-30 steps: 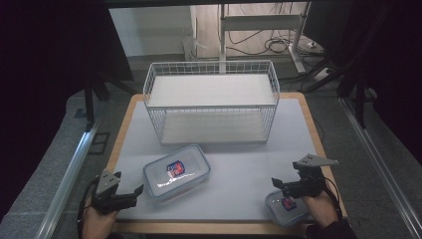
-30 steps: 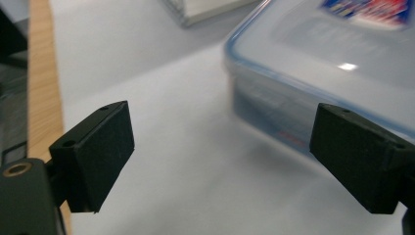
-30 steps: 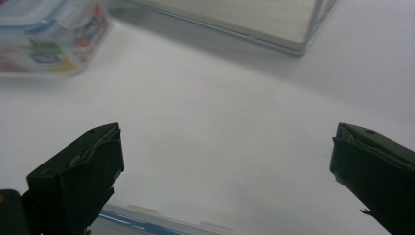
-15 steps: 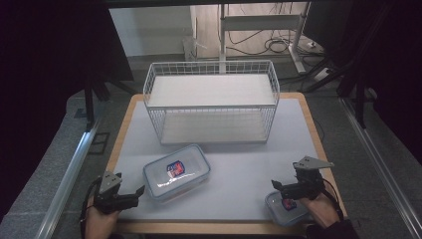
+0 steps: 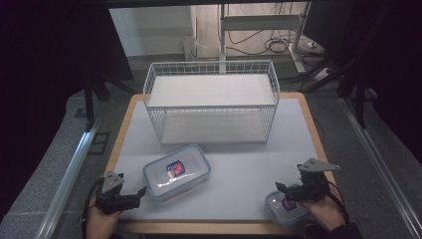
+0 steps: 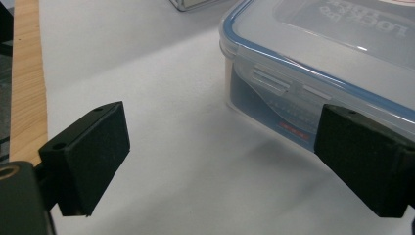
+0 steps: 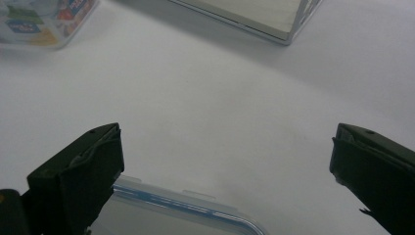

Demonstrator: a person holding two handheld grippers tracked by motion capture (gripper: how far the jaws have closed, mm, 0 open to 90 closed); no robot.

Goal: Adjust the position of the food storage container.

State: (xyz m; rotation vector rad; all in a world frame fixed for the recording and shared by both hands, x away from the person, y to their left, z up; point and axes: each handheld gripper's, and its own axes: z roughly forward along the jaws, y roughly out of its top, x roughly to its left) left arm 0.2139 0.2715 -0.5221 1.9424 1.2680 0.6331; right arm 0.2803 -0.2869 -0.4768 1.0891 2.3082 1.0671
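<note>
Clear rectangular plastic box with blue-rimmed lid [image 6: 313, 73]: cut off at top and right edges of left gripper view; lid lettering partly legible.
Smaller blue-rimmed clear plastic box [image 5: 283, 205]: near half covered by right tongs [image 5: 281, 189]; label too small to read.

Pale mat, wood edge, blue-rimmed boxes

The large clear plastic box [image 5: 176, 172] is showing a blue lid rim and a red-and-blue label; the small clear plastic box [image 5: 287, 206] at the worktop's near right corner is wearing the same blue rim and label. The white wire basket [image 5: 211, 102] is standing pale on the light grey mat [image 5: 239, 169], which is leaving a tan wooden border [image 5: 122, 129]. Both black grippers, left [image 5: 140, 192] and right [image 5: 279, 188], are showing matt black jaws.
</note>
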